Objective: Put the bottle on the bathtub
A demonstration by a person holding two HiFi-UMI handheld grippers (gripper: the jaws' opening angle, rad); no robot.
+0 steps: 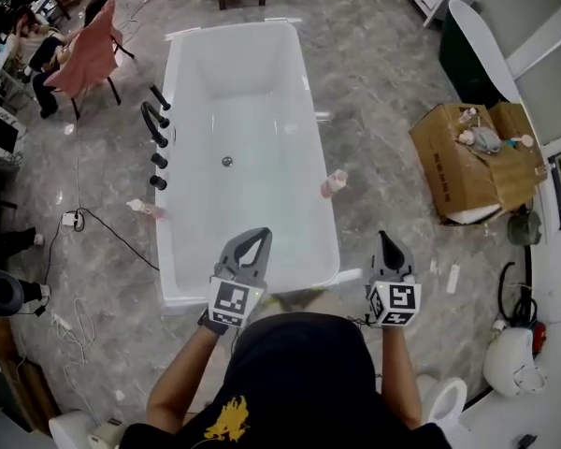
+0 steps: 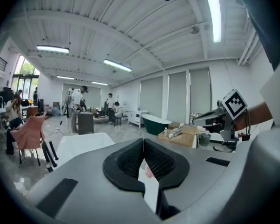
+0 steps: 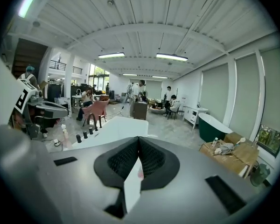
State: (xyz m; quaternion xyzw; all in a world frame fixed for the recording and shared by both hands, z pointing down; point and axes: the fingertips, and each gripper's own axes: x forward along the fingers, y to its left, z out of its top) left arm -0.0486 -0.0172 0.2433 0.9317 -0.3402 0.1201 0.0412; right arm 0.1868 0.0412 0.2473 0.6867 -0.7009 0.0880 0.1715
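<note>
Two grippers: left gripper (image 1: 258,236) and right gripper (image 1: 385,239) were held by the near end of the bathtub (image 1: 179,92).
Jaws: both pairs were closed tip to tip, empty.
Bottle (image 1: 334,183): pink, stood on the bathtub's right rim.

Bottle (image 1: 334,183): small, pale pink, sits on the bathtub's right rim about midway along. Upright or tilted, cannot tell. Bathtub (image 1: 234,64): white, rectangular, freestanding, dark drain in its bottom.
</note>
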